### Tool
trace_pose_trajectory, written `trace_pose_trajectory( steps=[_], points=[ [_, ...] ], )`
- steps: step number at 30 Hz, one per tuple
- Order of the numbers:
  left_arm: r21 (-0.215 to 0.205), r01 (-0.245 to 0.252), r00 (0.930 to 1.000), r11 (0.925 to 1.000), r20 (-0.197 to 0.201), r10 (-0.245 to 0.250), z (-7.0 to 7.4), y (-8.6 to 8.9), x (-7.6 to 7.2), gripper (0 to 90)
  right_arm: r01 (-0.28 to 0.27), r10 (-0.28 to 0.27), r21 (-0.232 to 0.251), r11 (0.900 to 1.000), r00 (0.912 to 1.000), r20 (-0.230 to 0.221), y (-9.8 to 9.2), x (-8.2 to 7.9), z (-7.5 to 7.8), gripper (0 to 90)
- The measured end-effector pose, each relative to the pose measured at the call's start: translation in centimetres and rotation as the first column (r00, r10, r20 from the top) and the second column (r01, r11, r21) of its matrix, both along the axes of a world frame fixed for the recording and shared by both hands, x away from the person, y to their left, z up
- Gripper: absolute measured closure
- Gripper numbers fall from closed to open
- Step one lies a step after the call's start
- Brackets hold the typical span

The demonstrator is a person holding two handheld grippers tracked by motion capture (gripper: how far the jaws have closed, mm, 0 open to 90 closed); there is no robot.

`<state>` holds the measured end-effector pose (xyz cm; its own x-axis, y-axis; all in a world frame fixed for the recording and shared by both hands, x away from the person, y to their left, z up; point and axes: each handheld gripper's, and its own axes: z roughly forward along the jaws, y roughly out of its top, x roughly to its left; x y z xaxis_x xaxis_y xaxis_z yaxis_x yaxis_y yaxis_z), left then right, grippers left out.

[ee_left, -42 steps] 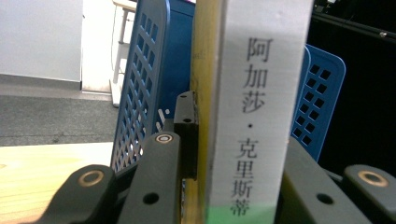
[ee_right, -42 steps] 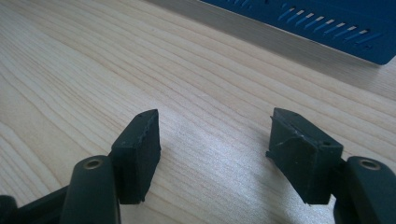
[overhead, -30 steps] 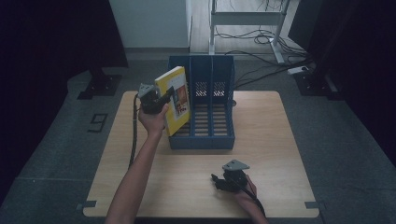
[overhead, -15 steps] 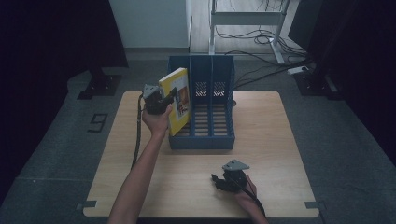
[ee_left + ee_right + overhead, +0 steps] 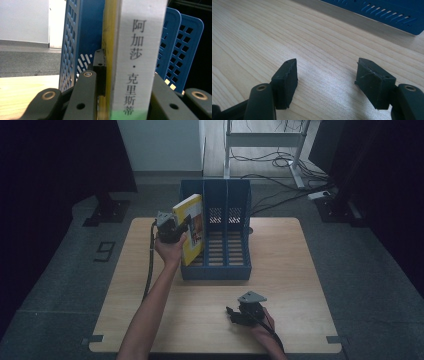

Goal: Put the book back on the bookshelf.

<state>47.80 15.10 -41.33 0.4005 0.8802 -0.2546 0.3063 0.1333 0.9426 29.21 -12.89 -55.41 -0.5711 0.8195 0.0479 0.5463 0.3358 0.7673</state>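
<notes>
1. The left forearm (image 5: 150, 310) reaches from the bottom edge up and forward across the table, bare to the wrist.
2. The left hand (image 5: 170, 251) wraps the left gripper (image 5: 181, 231) from below and holds it raised, jaws pointing to the right.
3. Its jaws stand clamped, pads pressed from both sides.
4. The right hand (image 5: 261, 321) rests low near the front edge.
5. The right gripper (image 5: 325, 75) lies level, its jaws spread apart with nothing between them.

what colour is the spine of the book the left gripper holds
White spine with dark printed characters and a green band at the bottom; yellow cover. Best in the left gripper view.
</notes>
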Motion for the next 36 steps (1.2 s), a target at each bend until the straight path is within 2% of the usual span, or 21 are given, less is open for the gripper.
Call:
trace_pose_trajectory(
  steps=[10,27,36],
  points=[
    [-0.001,-0.014,0.9997,0.9999,-0.02,0.014,-1.3,-0.1,0.2,75.3,-0.001,0.001,-0.001,1.0,1.0,-0.001,0.0,0.0,0.0,32.9],
    [0.007,-0.009,0.9993,0.9999,-0.038,0.009,-2.3,-0.2,0.3,75.2,-0.001,0.001,0.0,1.0,1.0,-0.002,0.0,0.0,0.0,32.9],
    [0.0,0.007,0.999,1.0,-0.044,-0.007,-2.5,0.2,-0.5,74.6,0.001,-0.001,-0.004,1.0,1.0,-0.002,0.0,0.0,0.0,32.9]
  ],
)
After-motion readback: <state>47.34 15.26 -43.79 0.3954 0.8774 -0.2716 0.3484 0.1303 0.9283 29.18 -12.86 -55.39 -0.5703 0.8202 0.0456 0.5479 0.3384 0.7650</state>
